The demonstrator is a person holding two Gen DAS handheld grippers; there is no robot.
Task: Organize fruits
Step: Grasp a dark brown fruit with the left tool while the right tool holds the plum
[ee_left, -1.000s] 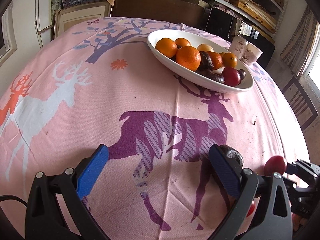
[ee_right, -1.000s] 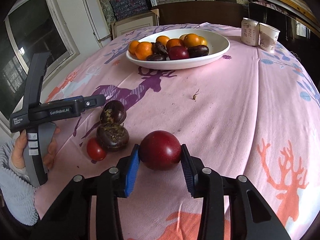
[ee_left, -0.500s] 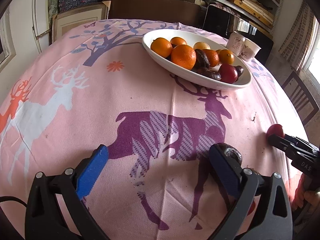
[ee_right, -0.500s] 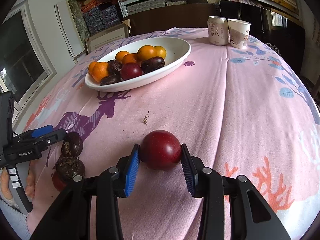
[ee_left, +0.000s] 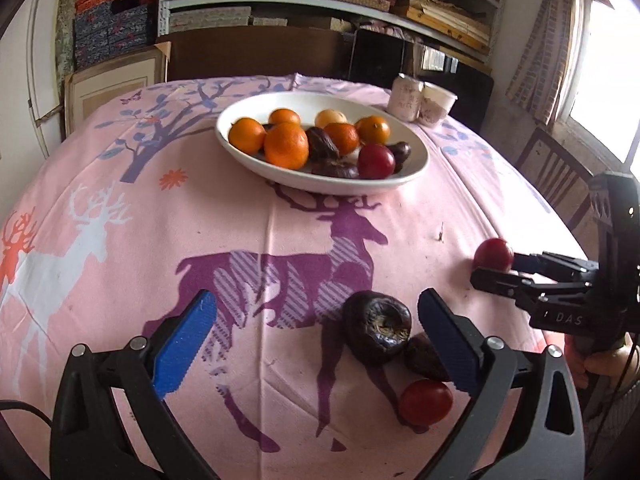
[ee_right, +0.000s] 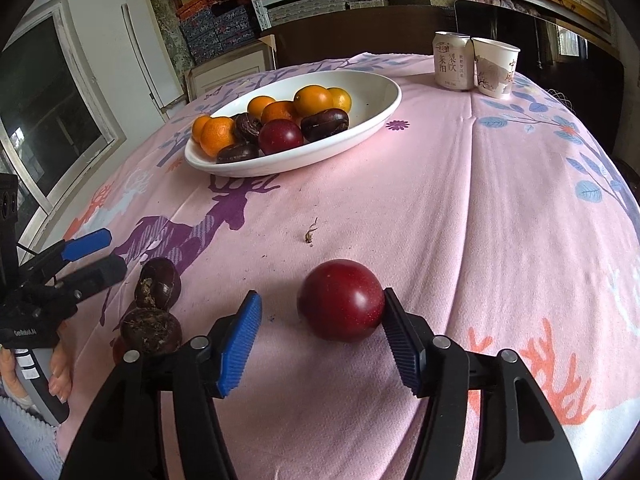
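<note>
A white oval bowl (ee_left: pixel 416 148) (ee_right: pixel 384 92) at the table's far side holds oranges, dark wrinkled fruits and a red plum. My right gripper (ee_right: pixel 320 328) is open; a dark red plum (ee_right: pixel 340 306) rests on the cloth between its pads, against the right pad; it also shows in the left wrist view (ee_left: pixel 493 254). My left gripper (ee_left: pixel 316 336) is open and empty, low over the cloth. Two dark wrinkled fruits (ee_left: pixel 377 326) (ee_left: pixel 424 354) and a small red fruit (ee_left: pixel 425 401) lie by its right finger; they also show in the right wrist view (ee_right: pixel 157 282) (ee_right: pixel 151 331).
A pink deer-print cloth (ee_left: pixel 160 216) covers the table. A can (ee_right: pixel 452 60) and a paper cup (ee_right: pixel 496 66) stand at the far right behind the bowl. A wooden chair (ee_left: pixel 560 176) stands at the right edge. A small stem scrap (ee_right: pixel 310 232) lies mid-table.
My right gripper has opened and let the plum down onto the cloth. The left gripper has shifted so the dark fruits now lie between and beside its fingers.
</note>
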